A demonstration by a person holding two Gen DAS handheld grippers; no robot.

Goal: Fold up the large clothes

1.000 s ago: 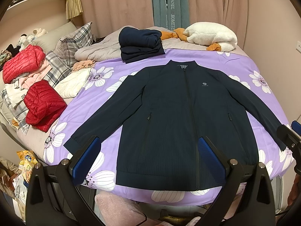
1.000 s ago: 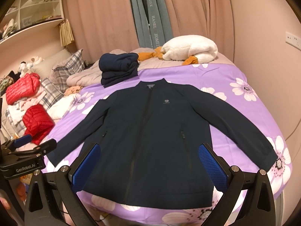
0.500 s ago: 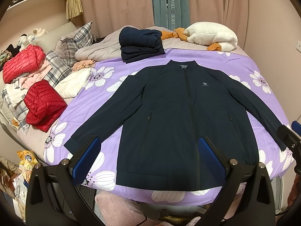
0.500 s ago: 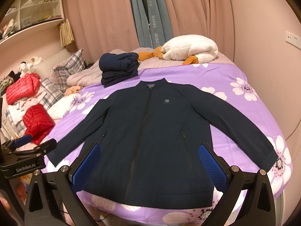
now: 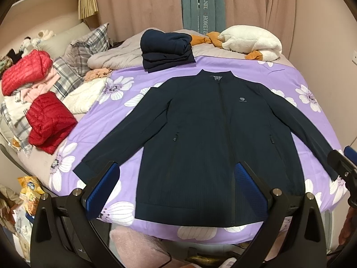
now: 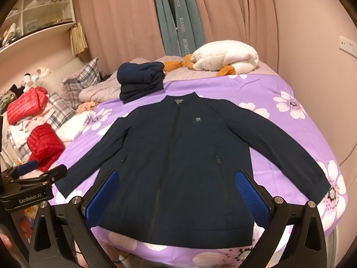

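A dark navy zip jacket [image 5: 200,138] [image 6: 178,156] lies flat, front up, on the purple flowered bedspread [image 5: 290,78], collar toward the far side and both sleeves spread out. My left gripper [image 5: 176,187] hovers open over the near hem, blue pads wide apart, nothing between them. My right gripper [image 6: 177,192] is likewise open above the hem, off the cloth. Each gripper shows at the edge of the other's view: the right gripper [image 5: 341,167] beside the jacket's right cuff, the left gripper [image 6: 33,178] beside the left cuff.
A stack of folded navy clothes [image 5: 166,51] sits beyond the collar. A white plush [image 5: 250,42] lies at the back right. Red puffer jackets [image 5: 49,122] and plaid pillows [image 5: 89,49] crowd the left side. Curtains and walls close the far side and right.
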